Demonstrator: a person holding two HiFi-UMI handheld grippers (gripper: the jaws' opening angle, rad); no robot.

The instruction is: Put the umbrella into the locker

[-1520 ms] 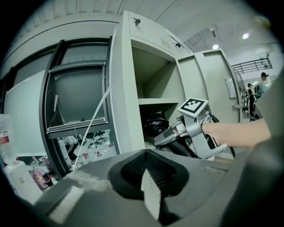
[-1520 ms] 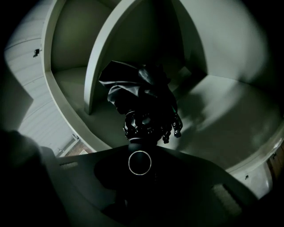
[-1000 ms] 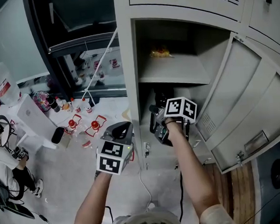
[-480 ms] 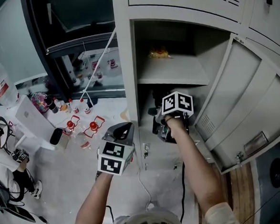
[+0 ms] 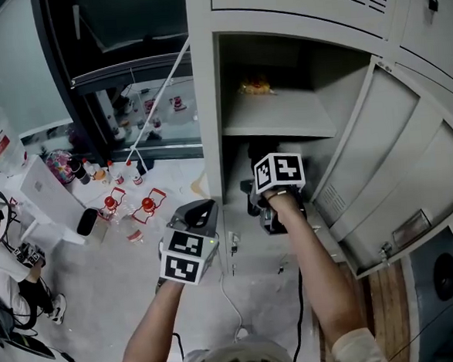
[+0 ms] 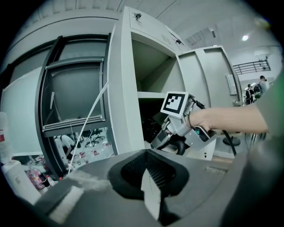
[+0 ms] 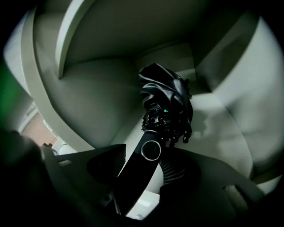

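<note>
The left hand-held gripper (image 5: pixel 198 211) is held near and almost level, its jaws together with nothing between them. The right hand-held gripper (image 5: pixel 268 212) reaches farther in and tilts downward. Its jaws have just been opening, with the umbrella handle (image 7: pixel 143 166) loose between them.

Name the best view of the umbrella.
Right gripper view: umbrella centred, handle between jaws that have just been opening. Head view: mostly behind the right gripper. Left gripper view: a dark sliver.
</note>
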